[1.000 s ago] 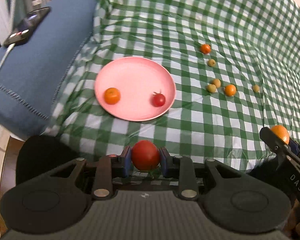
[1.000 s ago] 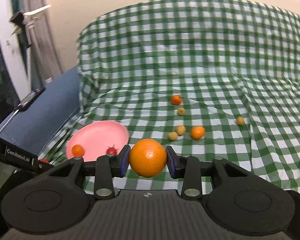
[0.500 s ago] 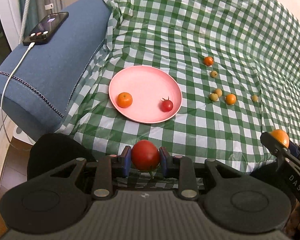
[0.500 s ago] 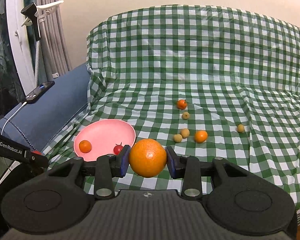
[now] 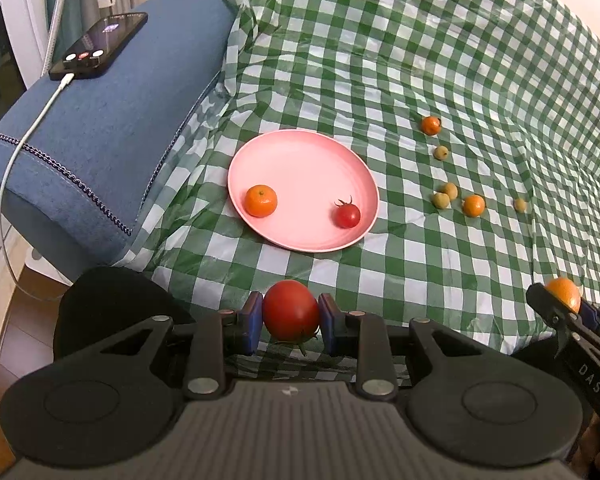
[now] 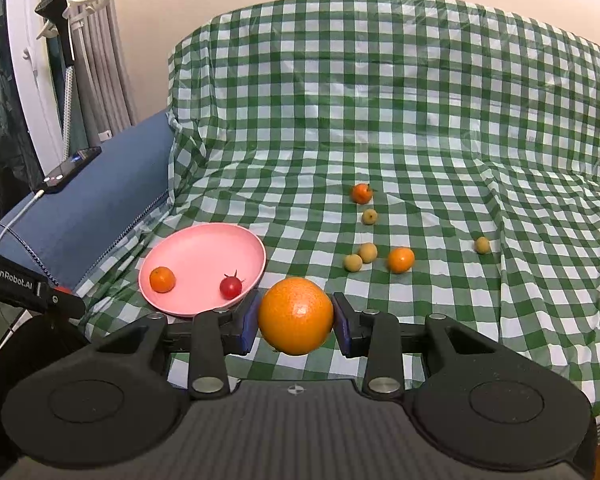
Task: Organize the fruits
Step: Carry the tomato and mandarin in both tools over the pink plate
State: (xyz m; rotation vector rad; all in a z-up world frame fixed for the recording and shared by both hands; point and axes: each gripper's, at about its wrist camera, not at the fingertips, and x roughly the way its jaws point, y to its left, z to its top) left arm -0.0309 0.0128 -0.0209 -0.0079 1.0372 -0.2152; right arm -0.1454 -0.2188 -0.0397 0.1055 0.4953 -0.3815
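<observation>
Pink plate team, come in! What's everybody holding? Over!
Left tongs shut on big red tomato. Right tongs shut on large orange. Round pink plate ahead, path clear.

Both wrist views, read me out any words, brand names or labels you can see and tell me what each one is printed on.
"GenRobot.AI": white letters on the black side of the left tool, at the left edge of the right wrist view.
"DAS": white letters on the black body of the right tool, at the right edge of the left wrist view; the word runs out of frame.
Phone screen: round buttons and a small mark, too small to read.
</observation>
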